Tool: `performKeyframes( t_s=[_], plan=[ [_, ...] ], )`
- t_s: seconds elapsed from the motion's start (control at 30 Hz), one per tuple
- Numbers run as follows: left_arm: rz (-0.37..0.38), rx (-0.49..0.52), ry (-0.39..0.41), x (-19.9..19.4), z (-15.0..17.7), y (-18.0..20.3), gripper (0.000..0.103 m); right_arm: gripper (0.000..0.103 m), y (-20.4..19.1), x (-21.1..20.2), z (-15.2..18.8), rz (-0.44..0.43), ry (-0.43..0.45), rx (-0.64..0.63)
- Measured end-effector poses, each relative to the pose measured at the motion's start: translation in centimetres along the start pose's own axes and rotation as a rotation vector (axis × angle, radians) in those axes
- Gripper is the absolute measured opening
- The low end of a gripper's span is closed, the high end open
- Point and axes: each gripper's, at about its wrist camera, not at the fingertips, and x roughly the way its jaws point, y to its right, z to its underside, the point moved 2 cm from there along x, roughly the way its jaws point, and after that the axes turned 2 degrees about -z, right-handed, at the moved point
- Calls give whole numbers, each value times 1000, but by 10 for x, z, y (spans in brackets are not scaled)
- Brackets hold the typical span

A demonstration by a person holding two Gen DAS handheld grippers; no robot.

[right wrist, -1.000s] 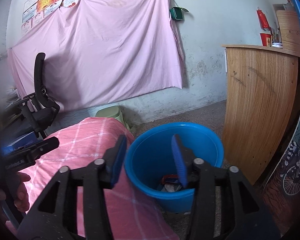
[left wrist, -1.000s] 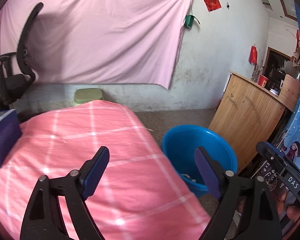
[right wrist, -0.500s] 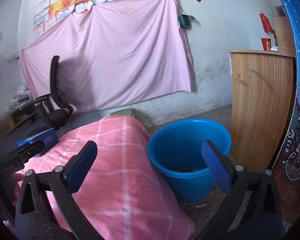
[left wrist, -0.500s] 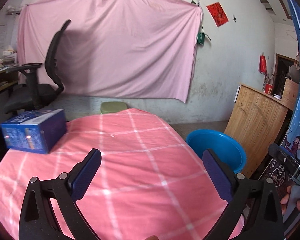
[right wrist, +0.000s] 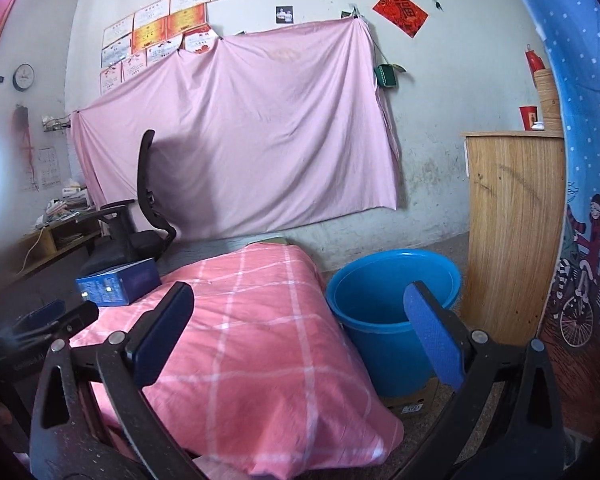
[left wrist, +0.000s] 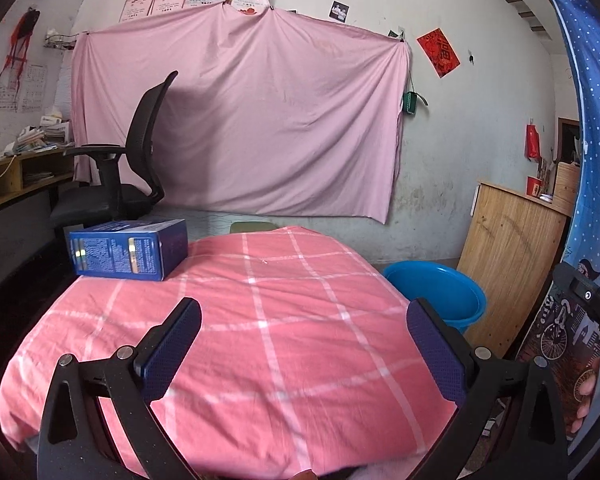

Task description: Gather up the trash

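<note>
Both tongs (left wrist: 303,342) (right wrist: 300,332) wide open, empty; blue box (left wrist: 128,249) flat, long axis across the pink table (left wrist: 260,320).

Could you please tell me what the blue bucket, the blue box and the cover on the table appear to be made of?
The blue bucket looks like moulded plastic: smooth, uniform colour, soft sheen on its rolled rim. The blue box seems printed cardboard, with sharp folded edges and glossy text panels. The cover looks like woven cotton-type fabric, matte pink with white checks, wrinkling and draping over the table edge.
</note>
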Motion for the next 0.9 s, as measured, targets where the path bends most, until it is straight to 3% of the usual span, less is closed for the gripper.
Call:
performKeyframes(
  t_s=[0.37, 0.9],
  plan=[
    [12, 11, 63, -65, 26, 0, 101, 103, -31, -63, 19, 19, 38, -18],
    [7, 16, 85, -110, 54, 5, 101, 103, -53, -102, 53, 61, 84, -118]
  ],
)
